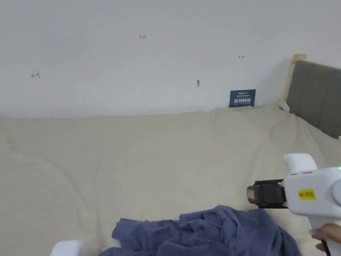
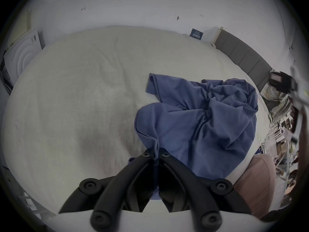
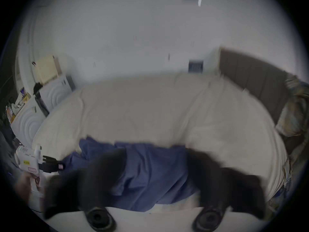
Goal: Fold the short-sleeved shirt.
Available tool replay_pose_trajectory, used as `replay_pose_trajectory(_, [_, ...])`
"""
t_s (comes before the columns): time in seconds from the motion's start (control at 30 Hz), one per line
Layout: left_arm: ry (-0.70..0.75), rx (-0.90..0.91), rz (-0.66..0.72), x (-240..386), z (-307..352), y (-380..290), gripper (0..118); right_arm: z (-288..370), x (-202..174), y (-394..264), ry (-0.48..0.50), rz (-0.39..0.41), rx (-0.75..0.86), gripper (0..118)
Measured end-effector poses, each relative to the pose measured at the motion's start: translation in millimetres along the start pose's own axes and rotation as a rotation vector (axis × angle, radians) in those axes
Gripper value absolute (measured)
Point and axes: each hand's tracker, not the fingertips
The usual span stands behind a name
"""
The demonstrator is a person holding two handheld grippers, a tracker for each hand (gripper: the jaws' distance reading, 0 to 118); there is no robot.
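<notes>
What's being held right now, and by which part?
Left gripper pinches the blue shirt at a bunched edge fold. Right gripper holds nothing.

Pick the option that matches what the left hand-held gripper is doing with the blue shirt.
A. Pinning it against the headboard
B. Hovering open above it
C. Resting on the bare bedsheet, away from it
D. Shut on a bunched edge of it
D: in the left gripper view the left hand-held gripper has its jaws closed together with a bunched edge of the crumpled blue shirt pinched between them.
</notes>
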Motion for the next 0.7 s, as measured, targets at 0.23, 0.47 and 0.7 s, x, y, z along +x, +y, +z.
replay_pose_trajectory(0.23, [-0.008,0.031,0.006,-4.6,-0.4,-2.8,3,-123.6,40.5,26.4,-0.178,-0.152,-0.410,110])
replay_pose_trajectory(0.47, [-0.023,0.040,0.061,-16.4,-10.7,-8.3,3,-120.9,39.5,18.7,-0.065,-0.190,-0.520,0])
replay_pose_trajectory(0.7, [-0.073,0.060,0.057,-11.7,17.3,11.8,3,-31.9,47.3,35.6,0.195,-0.236,-0.238,0])
